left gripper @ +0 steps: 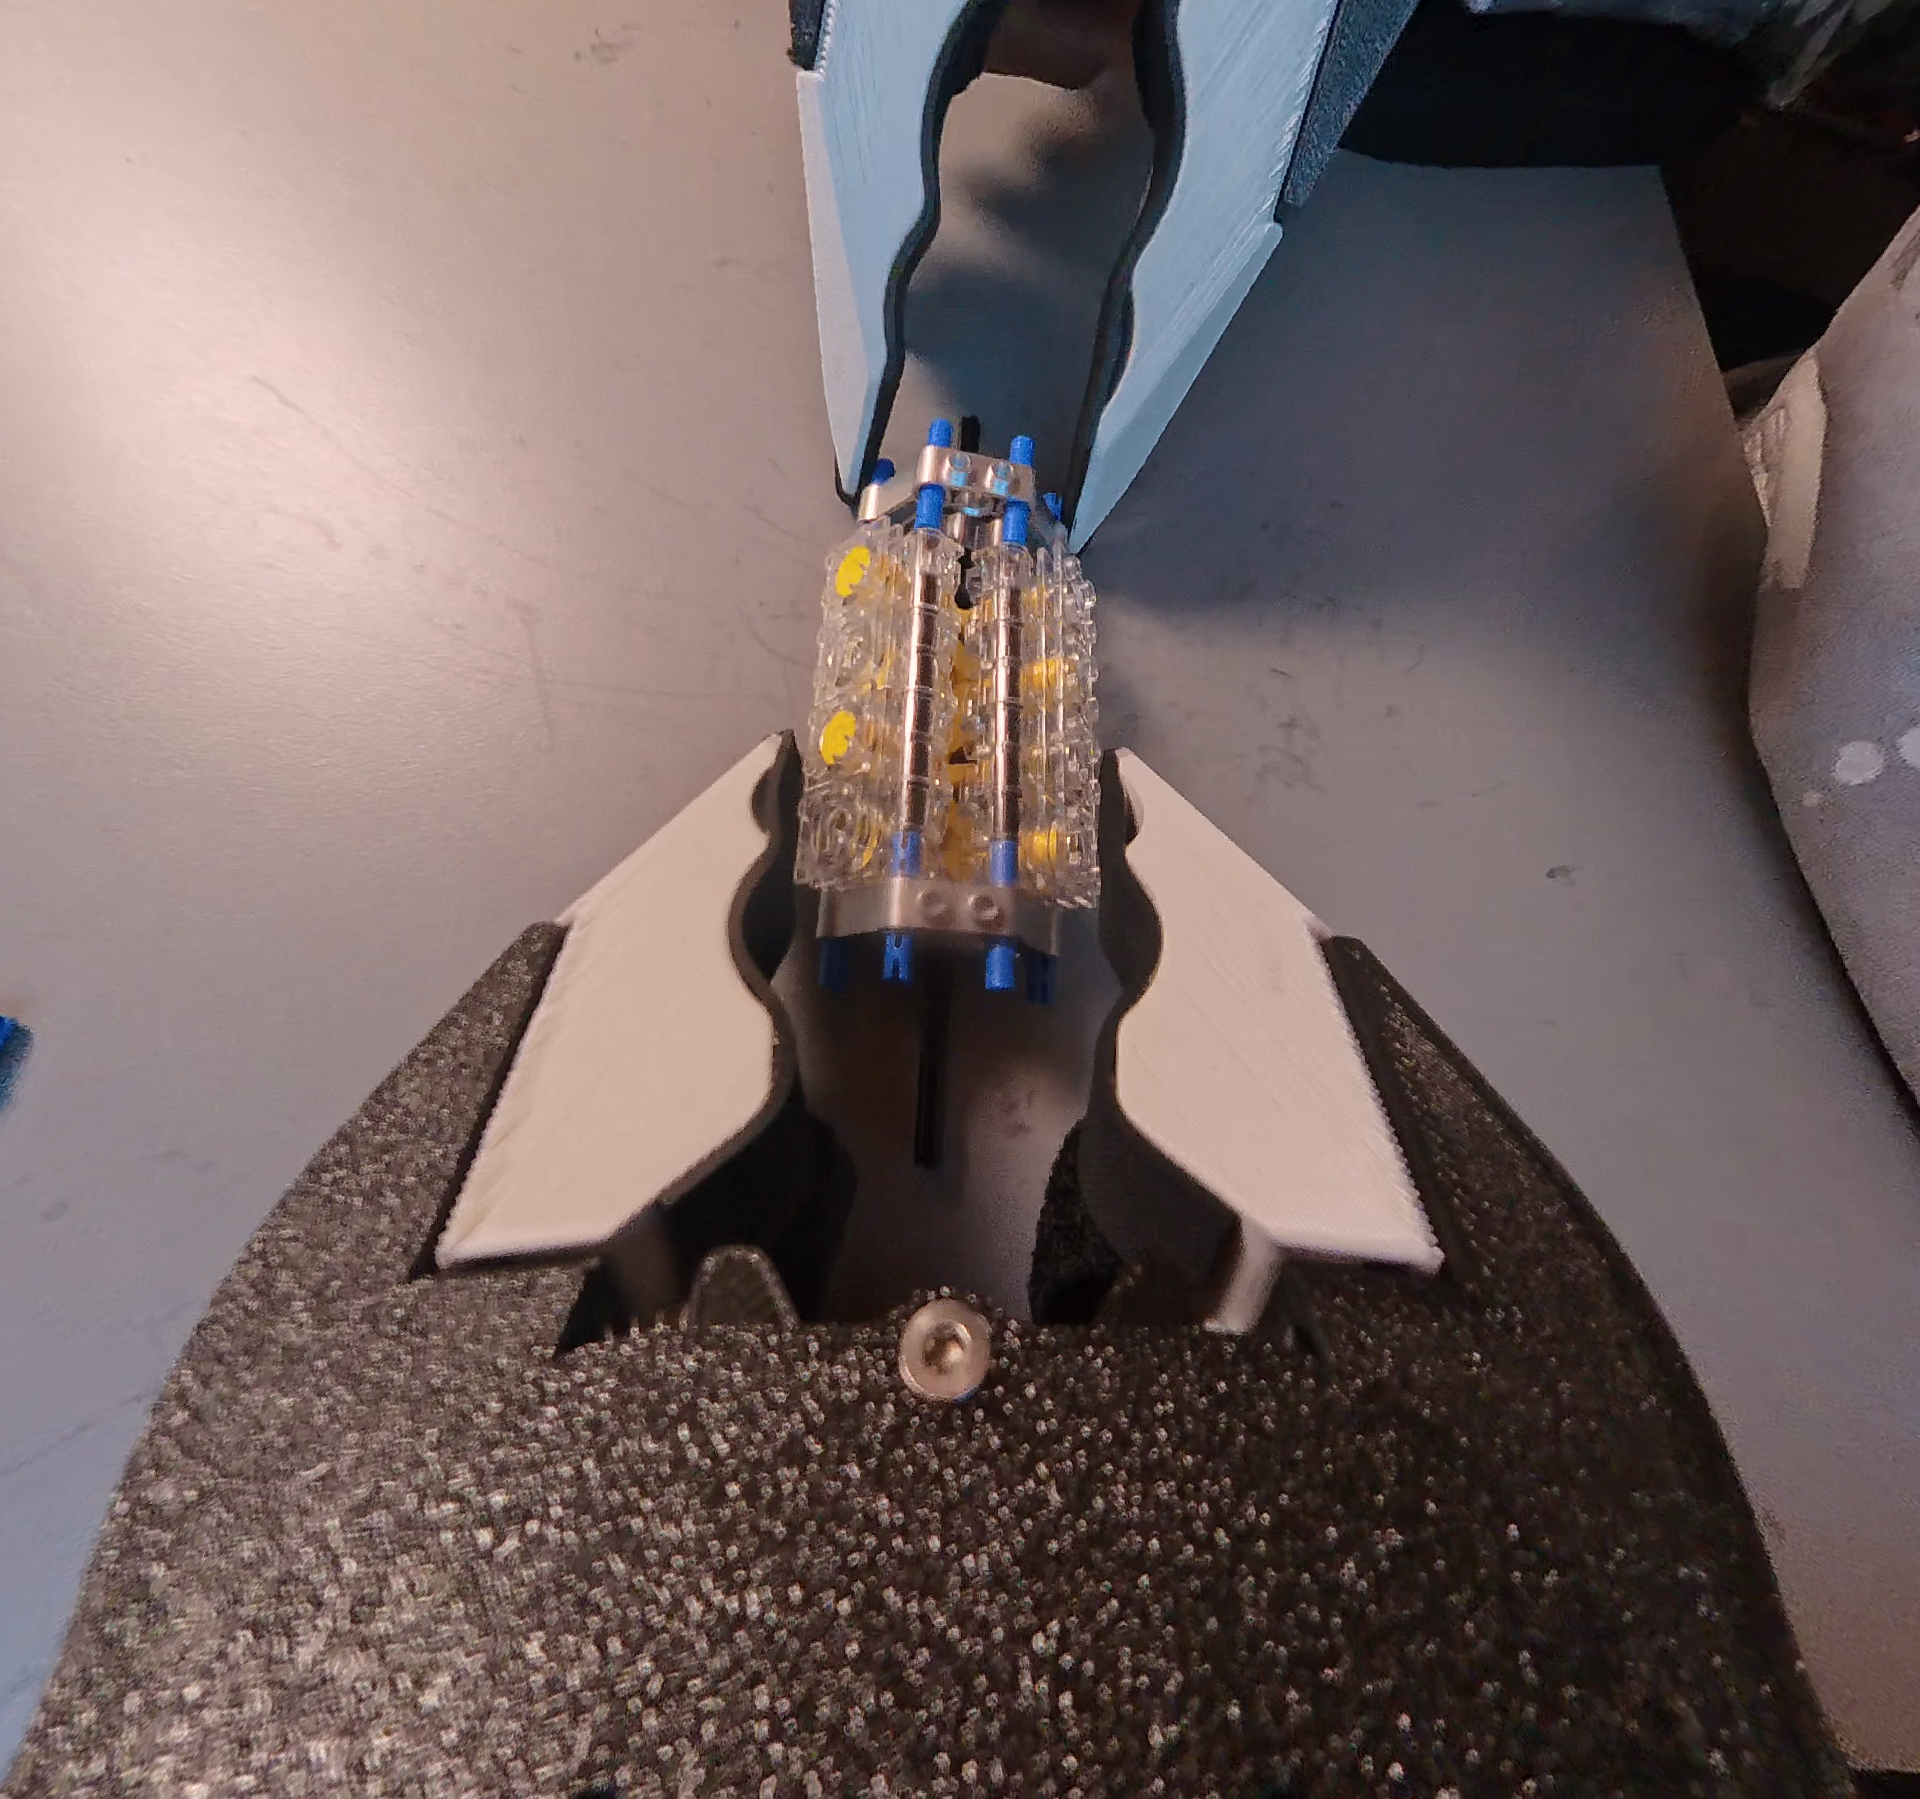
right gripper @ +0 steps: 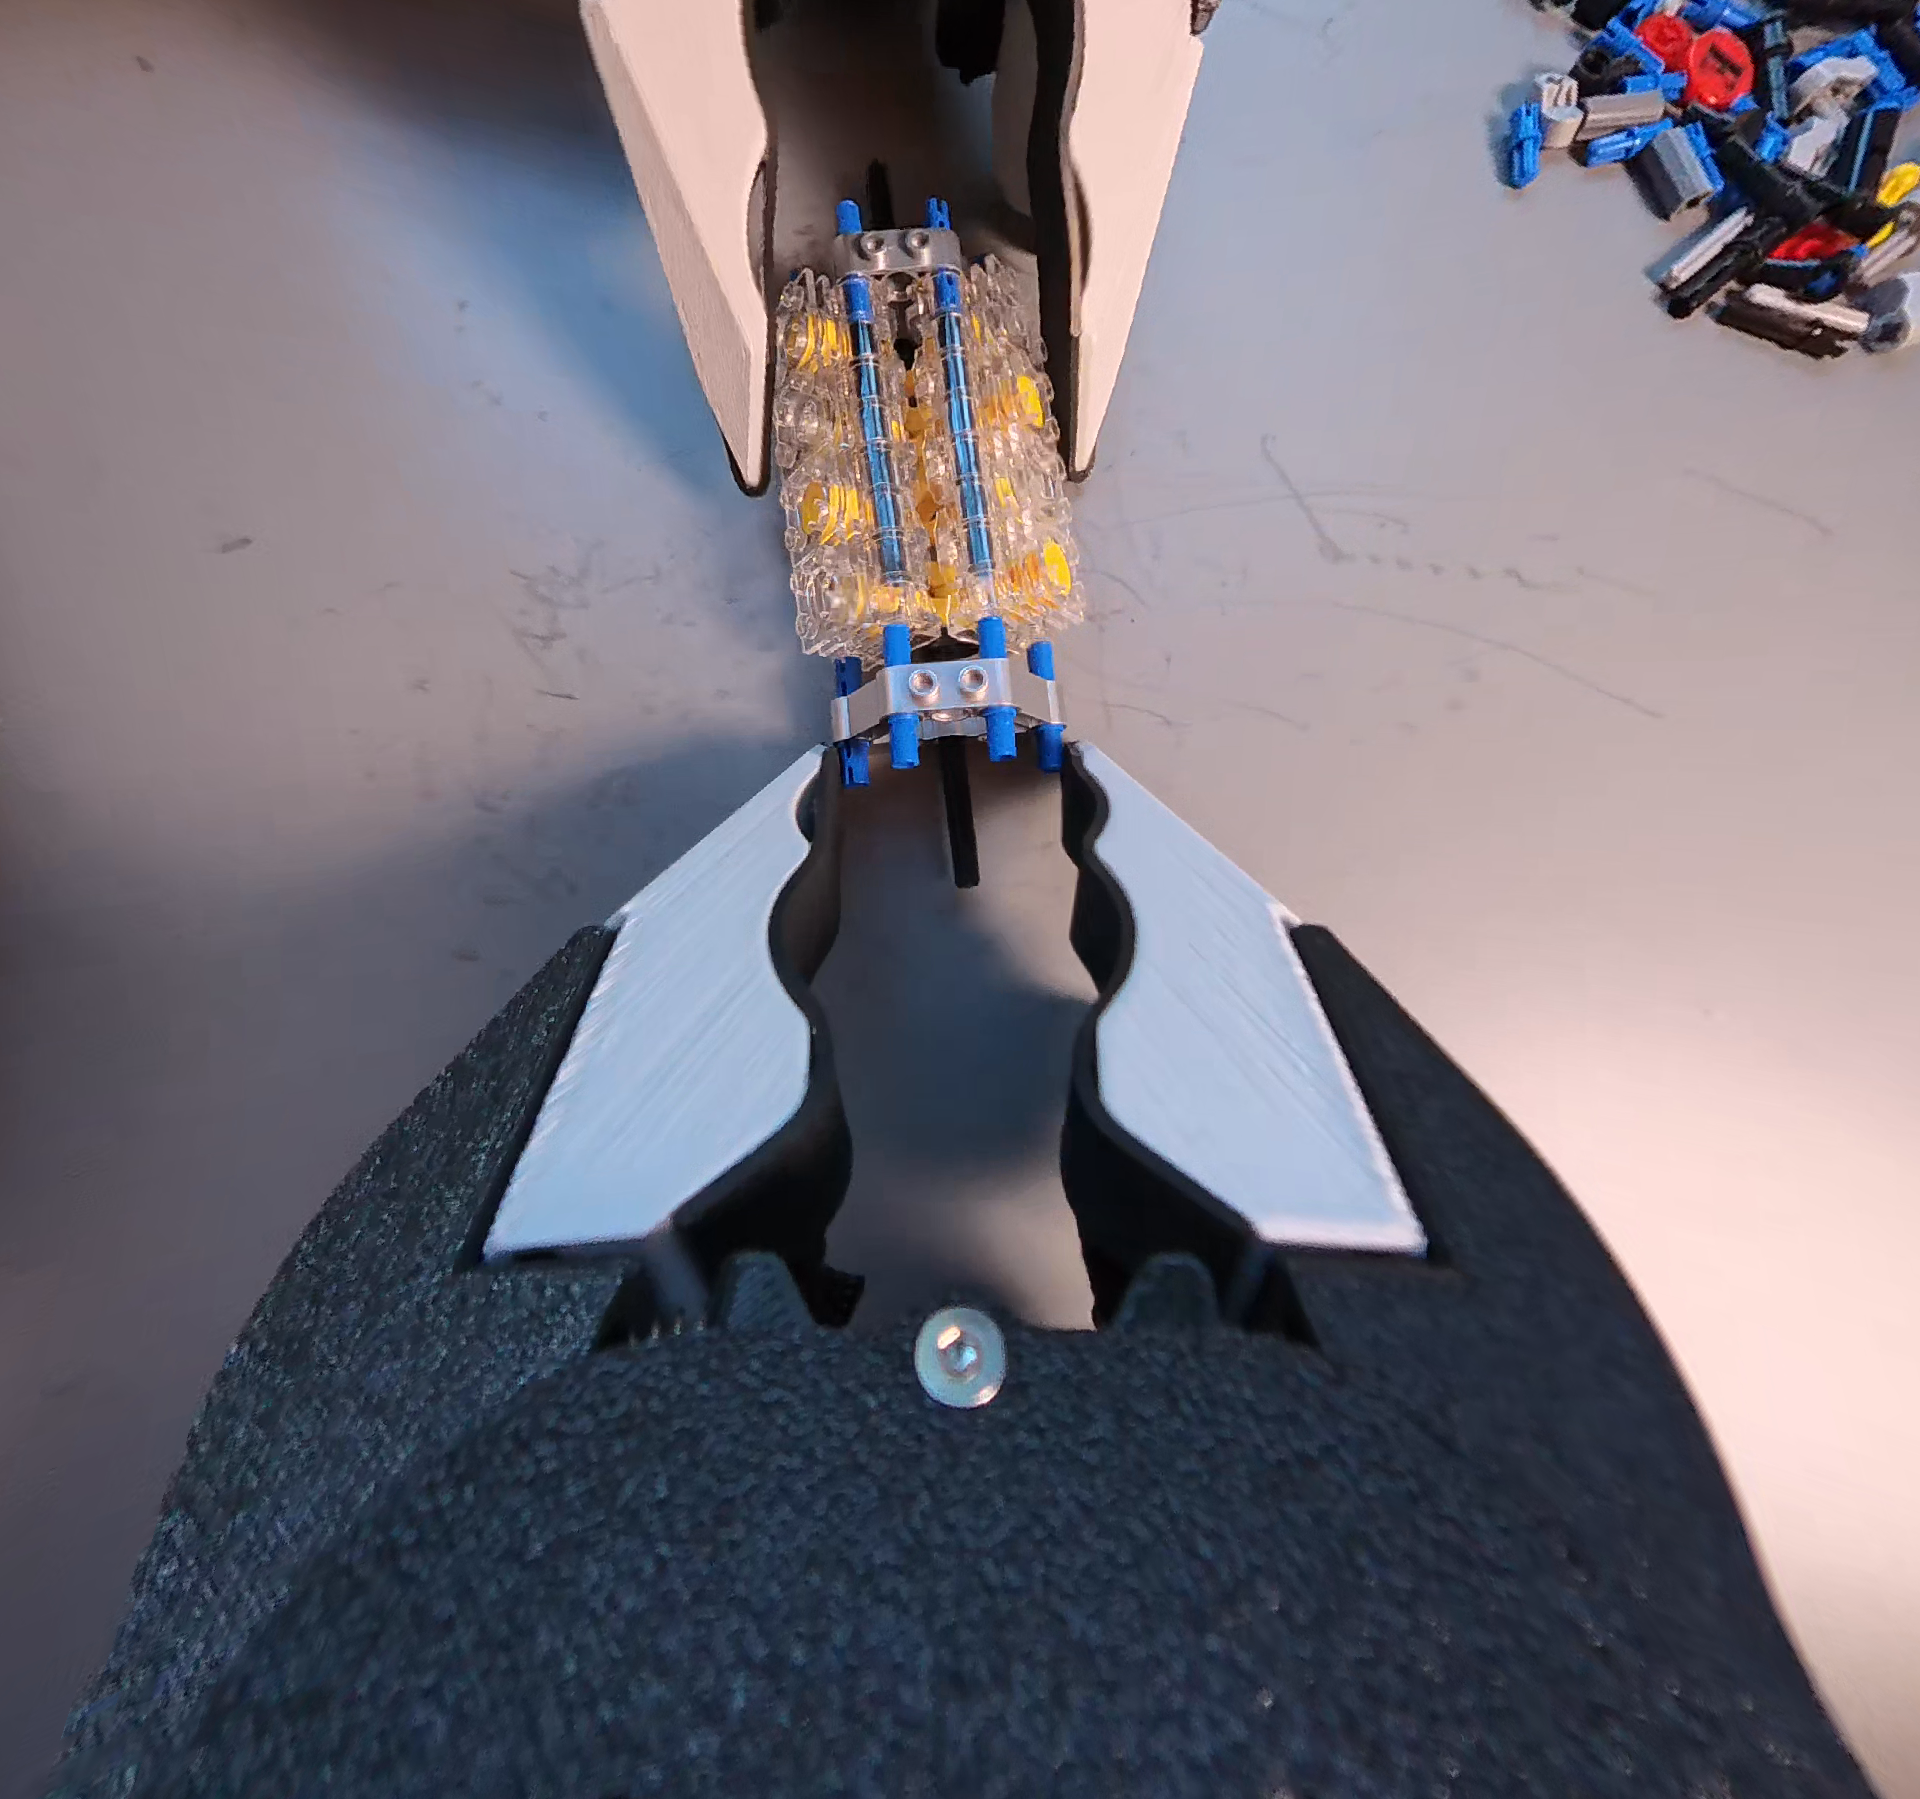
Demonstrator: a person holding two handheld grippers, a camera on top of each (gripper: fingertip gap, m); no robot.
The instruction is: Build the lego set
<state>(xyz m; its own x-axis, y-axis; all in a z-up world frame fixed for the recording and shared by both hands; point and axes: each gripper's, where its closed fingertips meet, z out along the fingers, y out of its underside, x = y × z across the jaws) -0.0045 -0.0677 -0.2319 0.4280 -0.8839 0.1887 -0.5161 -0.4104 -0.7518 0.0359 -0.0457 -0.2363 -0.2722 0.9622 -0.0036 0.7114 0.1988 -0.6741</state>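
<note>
In the left wrist view the left gripper [left gripper: 948, 762] is clamped on the near end of a brick assembly [left gripper: 951, 721], a bundle of clear gears with yellow hubs on blue axles between two grey end plates, held just above the tabletop [left gripper: 364, 502], while the right gripper [left gripper: 961, 508] reaches in at the assembly's far end. In the right wrist view the right gripper [right gripper: 948, 762] has its jaws apart, its tips just beside the assembly's [right gripper: 925, 461] near end plate and seemingly touching only the blue pins there, and the left gripper [right gripper: 914, 471] clasps the assembly's far half. A pile of loose bricks [right gripper: 1725, 118] lies well apart from the assembly, at the upper right of the tabletop [right gripper: 1455, 606].
</note>
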